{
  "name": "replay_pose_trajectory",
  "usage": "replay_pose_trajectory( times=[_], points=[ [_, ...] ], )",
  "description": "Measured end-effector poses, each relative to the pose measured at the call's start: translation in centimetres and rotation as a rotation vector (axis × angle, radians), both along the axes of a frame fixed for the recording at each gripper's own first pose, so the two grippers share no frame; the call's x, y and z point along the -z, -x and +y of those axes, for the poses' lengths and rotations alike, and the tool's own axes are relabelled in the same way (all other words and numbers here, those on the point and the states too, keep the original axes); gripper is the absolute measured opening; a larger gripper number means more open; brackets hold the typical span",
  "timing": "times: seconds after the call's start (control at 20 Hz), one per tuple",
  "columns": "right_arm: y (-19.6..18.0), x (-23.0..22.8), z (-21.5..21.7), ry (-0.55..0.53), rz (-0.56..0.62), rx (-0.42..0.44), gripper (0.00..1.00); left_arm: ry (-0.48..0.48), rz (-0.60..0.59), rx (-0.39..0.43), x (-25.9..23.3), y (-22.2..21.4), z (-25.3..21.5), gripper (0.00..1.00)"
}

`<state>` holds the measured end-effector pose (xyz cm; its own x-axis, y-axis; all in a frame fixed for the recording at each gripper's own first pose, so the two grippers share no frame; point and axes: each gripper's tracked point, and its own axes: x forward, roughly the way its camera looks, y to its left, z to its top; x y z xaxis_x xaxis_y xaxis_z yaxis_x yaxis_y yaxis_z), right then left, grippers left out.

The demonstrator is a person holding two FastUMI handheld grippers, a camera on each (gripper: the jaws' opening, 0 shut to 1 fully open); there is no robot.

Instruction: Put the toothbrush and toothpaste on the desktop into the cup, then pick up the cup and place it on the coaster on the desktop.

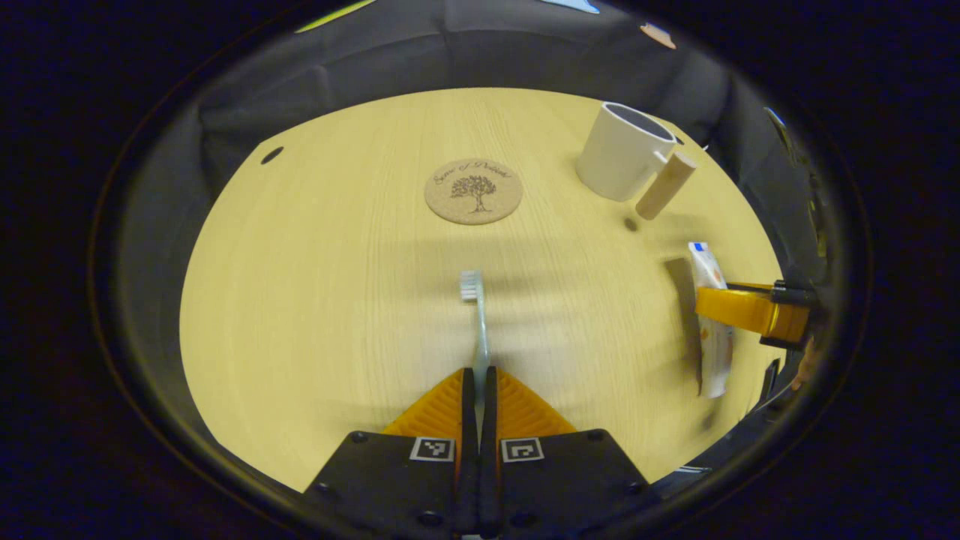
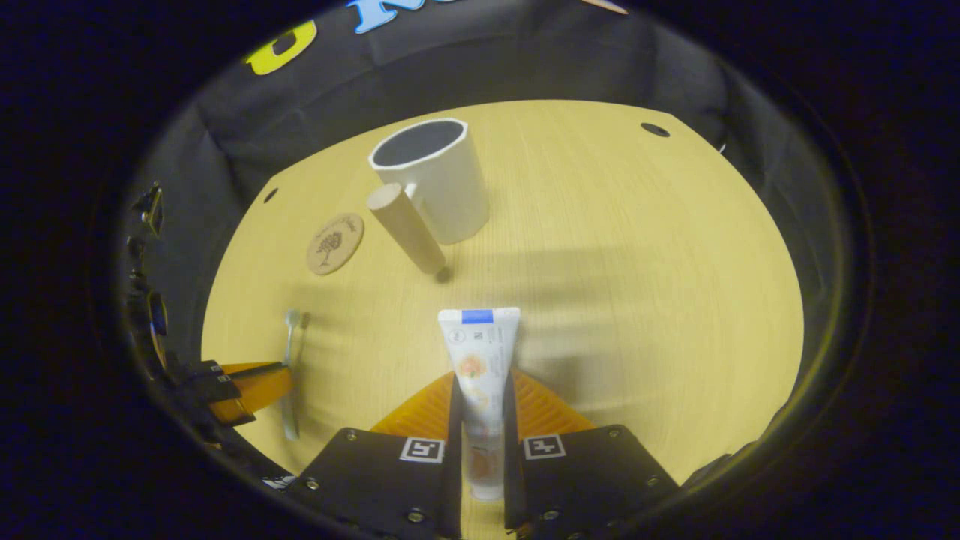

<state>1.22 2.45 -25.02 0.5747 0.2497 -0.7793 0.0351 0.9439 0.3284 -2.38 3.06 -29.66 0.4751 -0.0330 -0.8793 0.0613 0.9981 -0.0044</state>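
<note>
My left gripper is shut on the handle of a pale toothbrush, whose bristle head points away over the wooden table. My right gripper is shut on a white toothpaste tube, flat end forward. The white cup with a wooden handle stands upright at the far right in the left gripper view; in the right gripper view the cup is ahead and slightly left. The round cork coaster with a tree print lies left of the cup. The other gripper holds the tube at the right.
The light wooden tabletop has small dark holes near its far corners. Black cloth walls close in the table on all sides. In the right gripper view the left gripper and toothbrush are at the lower left.
</note>
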Motion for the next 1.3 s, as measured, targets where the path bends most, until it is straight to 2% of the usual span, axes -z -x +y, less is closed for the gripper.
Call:
replay_pose_trajectory(
  times=[0.2,0.35,0.65,0.7,0.75,1.0,1.3],
  points=[
    [0.2,-1.9,0.3,-0.022,-0.106,-0.004,0.24,-0.002,-0.099,0.011,-2.1,-0.6,-0.3,0.08],
    [0.6,-3.6,0.9,-0.051,-0.168,-0.009,0.23,0.039,-0.150,-0.007,-3.3,-1.0,-1.2,0.08],
    [-0.4,-10.1,2.0,-0.098,-0.348,-0.023,0.23,0.101,-0.240,-0.040,-6.2,-2.2,-1.5,0.07],
    [-0.9,-11.2,2.2,-0.104,-0.380,-0.021,0.27,0.107,-0.257,-0.048,-6.7,-2.7,-1.5,0.08],
    [-1.6,-12.7,2.4,-0.113,-0.420,-0.020,0.23,0.111,-0.278,-0.056,-7.4,-3.1,-1.3,0.07],
    [-5.4,-18.7,2.6,-0.108,-0.598,-0.010,0.23,0.129,-0.382,-0.082,-10.2,-5.7,-0.7,0.08],
    [-11.4,-21.3,1.7,-0.093,-0.718,0.080,0.23,0.140,-0.477,-0.089,-13.1,-8.4,-0.3,0.08]
  ],
)
